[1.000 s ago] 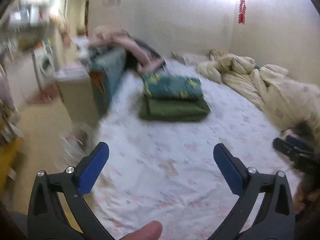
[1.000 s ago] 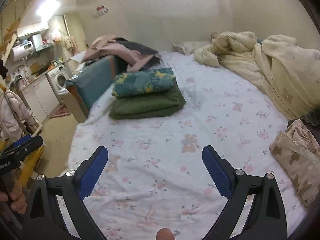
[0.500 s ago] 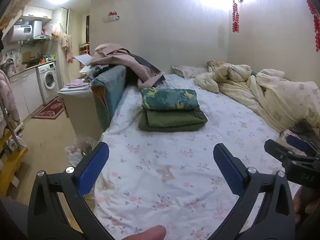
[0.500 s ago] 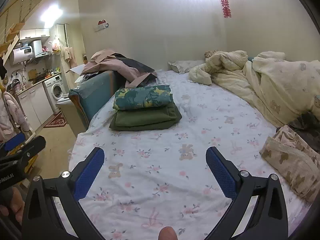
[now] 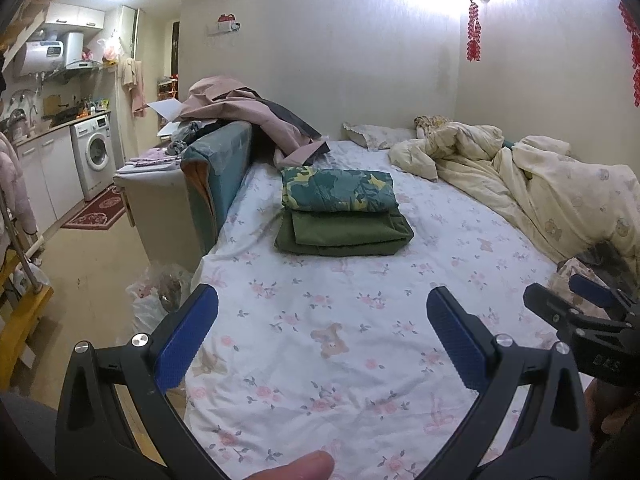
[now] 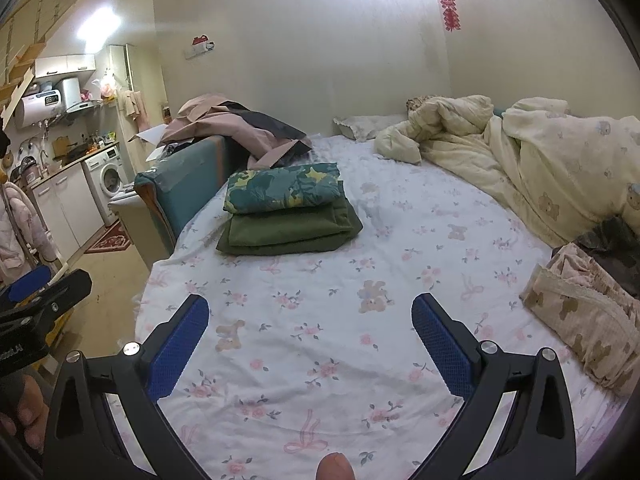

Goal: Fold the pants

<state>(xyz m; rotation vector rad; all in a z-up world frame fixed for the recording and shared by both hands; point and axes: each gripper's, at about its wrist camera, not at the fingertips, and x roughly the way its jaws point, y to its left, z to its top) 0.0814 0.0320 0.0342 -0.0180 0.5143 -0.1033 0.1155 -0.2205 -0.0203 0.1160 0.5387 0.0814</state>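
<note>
A stack of folded pants lies on the floral bed sheet (image 5: 360,344): a teal patterned pair (image 5: 338,191) on top of a dark green pair (image 5: 344,234); the stack also shows in the right wrist view (image 6: 286,208). A crumpled beige bear-print garment (image 6: 584,316) lies at the bed's right edge, partly visible in the left wrist view (image 5: 568,276). My left gripper (image 5: 322,312) is open and empty above the near sheet. My right gripper (image 6: 310,318) is open and empty too, and shows at the right of the left wrist view (image 5: 576,304).
A cream duvet (image 5: 540,192) is heaped along the far right of the bed. Pink and dark clothes (image 5: 248,116) are piled on a teal sofa arm (image 5: 216,176) at the left. A plastic bag (image 5: 156,296) lies on the floor. A washing machine (image 5: 94,154) stands at the far left.
Both grippers have tilted up and steadied, so the room comes into clearer view. Both stay open and empty. Nothing on the bed has moved.
</note>
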